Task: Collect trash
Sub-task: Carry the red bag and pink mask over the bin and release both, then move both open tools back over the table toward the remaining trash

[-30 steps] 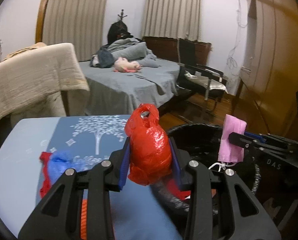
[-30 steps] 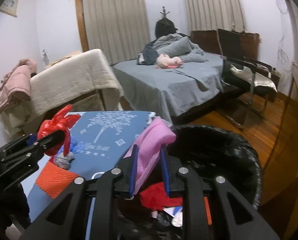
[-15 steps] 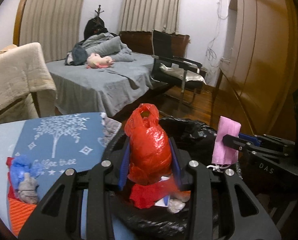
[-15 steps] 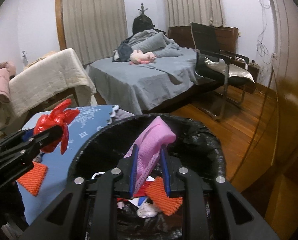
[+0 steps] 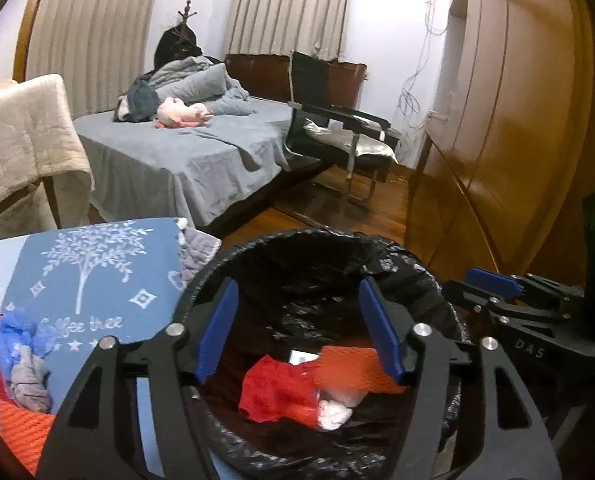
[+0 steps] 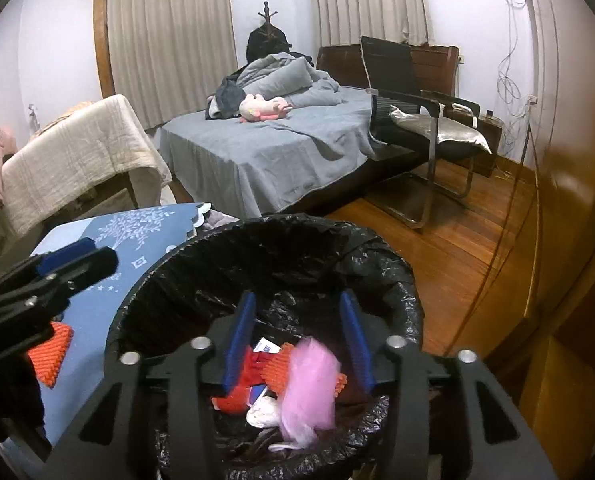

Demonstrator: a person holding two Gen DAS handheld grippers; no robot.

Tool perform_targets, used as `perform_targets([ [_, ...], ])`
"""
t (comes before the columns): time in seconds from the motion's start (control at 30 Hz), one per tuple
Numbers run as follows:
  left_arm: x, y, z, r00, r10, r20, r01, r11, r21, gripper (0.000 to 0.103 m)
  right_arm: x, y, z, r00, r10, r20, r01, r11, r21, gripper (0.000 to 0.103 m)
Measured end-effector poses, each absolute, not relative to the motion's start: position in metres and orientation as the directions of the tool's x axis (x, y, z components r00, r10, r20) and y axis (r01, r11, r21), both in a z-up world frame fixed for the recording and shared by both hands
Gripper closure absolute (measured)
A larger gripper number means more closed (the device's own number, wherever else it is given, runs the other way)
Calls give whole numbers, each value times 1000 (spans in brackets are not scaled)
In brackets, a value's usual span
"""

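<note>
A black-lined trash bin [image 5: 381, 252] [image 6: 377, 256] stands beside the blue table. My left gripper [image 5: 297, 330] is open and empty over the bin's mouth. A red plastic bag [image 5: 275, 394] lies inside the bin among orange and white scraps. My right gripper [image 6: 297, 340] is open over the bin; a pink face mask [image 6: 309, 388], blurred, is below its jaws, falling into the bin. The right gripper shows at the right of the left wrist view [image 5: 493, 284]; the left gripper shows at the left of the right wrist view [image 6: 73, 260].
On the blue tablecloth [image 5: 97, 280] lie a blue and grey wad [image 5: 21, 348] and an orange mesh piece [image 5: 21, 428] [image 6: 51, 354]. Behind are a grey bed [image 5: 185, 156], a black chair [image 5: 337, 128], a draped armchair [image 5: 21, 140] and a wooden wardrobe [image 5: 517, 120].
Both grippers opened over the bin. The red bag dropped out of the left one into the bin; the pink mask left the right one and is falling.
</note>
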State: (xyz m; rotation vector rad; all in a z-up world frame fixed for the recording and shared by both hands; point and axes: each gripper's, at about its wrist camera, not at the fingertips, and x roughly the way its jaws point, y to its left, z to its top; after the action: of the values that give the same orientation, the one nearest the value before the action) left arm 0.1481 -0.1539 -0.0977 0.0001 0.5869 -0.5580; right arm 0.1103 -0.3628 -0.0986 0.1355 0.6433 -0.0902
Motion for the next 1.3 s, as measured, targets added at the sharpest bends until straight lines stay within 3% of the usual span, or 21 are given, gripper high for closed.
perform_targets([
  [0.1,148,-140,-92,714,-475,-515,473,869,-146,24,109,-359,-95,805,-52,-591,131,987,93,23],
  [0.27,147,-109,-83,751,-420,-509,404,903,-149,13,105,-348,-88,821,-60,-568,130,988,85,7],
  [0.83,116,38,-78,840,-134,-526,102,991,-90,10,120,-243,-81,824,127,-552,-82,991,105,6],
  [1.3,107,114,-86,848,9,-531,-42,998,-51,10,147,-159,-92,781,245,-574,-228,968,103,6],
])
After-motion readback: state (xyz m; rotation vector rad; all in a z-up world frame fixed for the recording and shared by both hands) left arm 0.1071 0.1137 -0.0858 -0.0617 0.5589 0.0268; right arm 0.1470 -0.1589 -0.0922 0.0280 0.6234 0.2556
